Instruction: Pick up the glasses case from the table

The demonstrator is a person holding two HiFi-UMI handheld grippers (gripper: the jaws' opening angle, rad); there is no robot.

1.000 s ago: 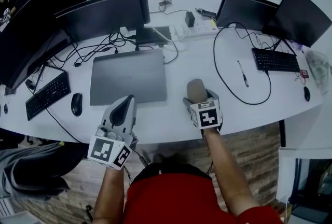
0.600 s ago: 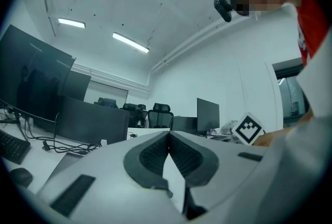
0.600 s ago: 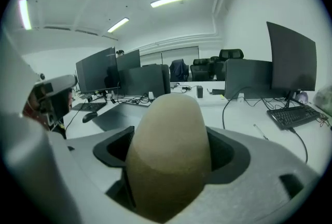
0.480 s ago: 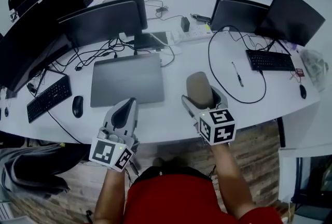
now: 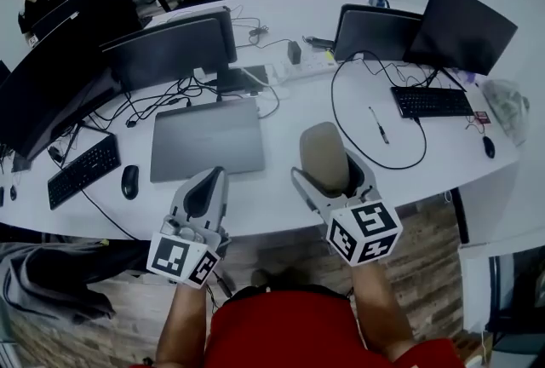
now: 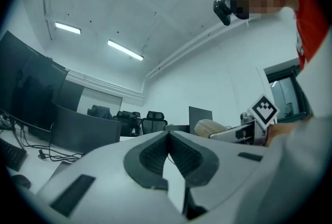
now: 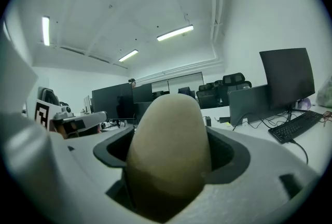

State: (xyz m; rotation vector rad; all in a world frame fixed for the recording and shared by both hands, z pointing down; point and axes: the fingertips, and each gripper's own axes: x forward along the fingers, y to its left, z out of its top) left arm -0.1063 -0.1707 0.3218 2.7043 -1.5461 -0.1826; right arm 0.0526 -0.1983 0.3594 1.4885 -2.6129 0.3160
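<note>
The beige oval glasses case [image 5: 324,156] is clamped between the jaws of my right gripper [image 5: 328,163], lifted off the white table [image 5: 426,149] near its front edge. In the right gripper view the glasses case [image 7: 168,145] fills the gap of the right gripper [image 7: 168,153], its rounded end sticking out ahead. My left gripper [image 5: 203,192] hovers to the left over the table's front edge, jaws together and empty. The left gripper [image 6: 167,153] shows its dark pads meeting at the tips, and the glasses case [image 6: 211,127] appears off to its right.
A closed grey laptop [image 5: 207,138] lies just beyond the left gripper. A mouse [image 5: 129,181] and keyboard [image 5: 83,170] sit at left, monitors [image 5: 170,47] behind. A black cable loop [image 5: 375,123], a pen [image 5: 375,124] and another keyboard [image 5: 430,100] lie at right.
My right gripper has risen with the glasses case, which now sits higher and larger in the head view. The left gripper has lifted slightly.
</note>
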